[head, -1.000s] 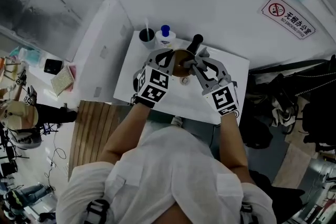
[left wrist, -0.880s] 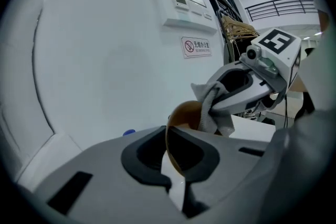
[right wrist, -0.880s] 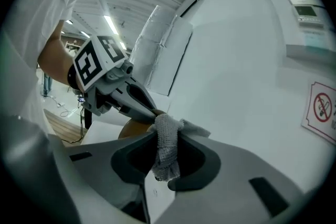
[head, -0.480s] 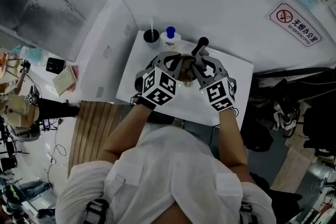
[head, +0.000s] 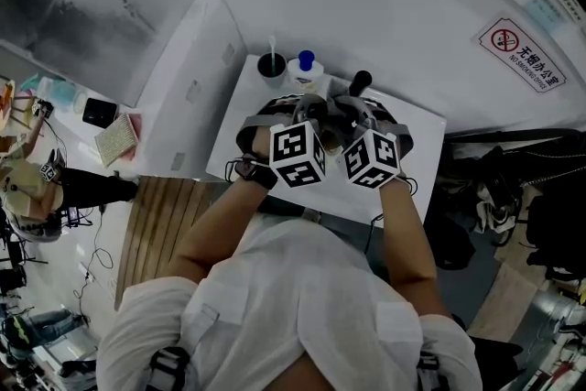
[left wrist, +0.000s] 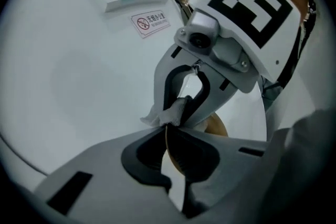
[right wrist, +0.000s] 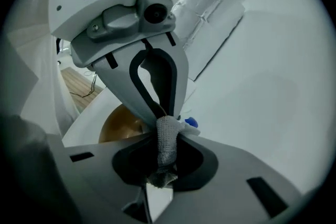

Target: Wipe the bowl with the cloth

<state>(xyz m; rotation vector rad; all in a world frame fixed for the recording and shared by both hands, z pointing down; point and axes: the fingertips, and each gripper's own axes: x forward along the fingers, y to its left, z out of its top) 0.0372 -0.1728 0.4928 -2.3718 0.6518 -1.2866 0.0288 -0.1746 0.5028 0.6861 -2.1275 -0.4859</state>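
Note:
Both grippers are held up together over the small white table (head: pixel 417 162). My left gripper (left wrist: pixel 167 132) is shut on the thin rim of a brown bowl (left wrist: pixel 216 126), which stands on edge between its jaws. My right gripper (right wrist: pixel 167 136) is shut on a folded grey-white cloth (right wrist: pixel 167 140). The cloth (left wrist: pixel 176 109) presses against the bowl's rim right at the left jaws. The bowl's brown inside (right wrist: pixel 119 122) shows behind the left gripper. In the head view the two marker cubes (head: pixel 300 153) sit side by side and hide most of the bowl.
At the table's far edge stand a black cup with a straw (head: pixel 272 64), a white bottle with a blue cap (head: pixel 305 66) and a black handle (head: pixel 361 83). A white cabinet (head: pixel 188 78) adjoins the table's left side. Bags lie on the floor at the right.
Both grippers have come up and closer together, so the marker cubes now nearly touch. The bowl, visible between them a second ago, is now mostly covered.

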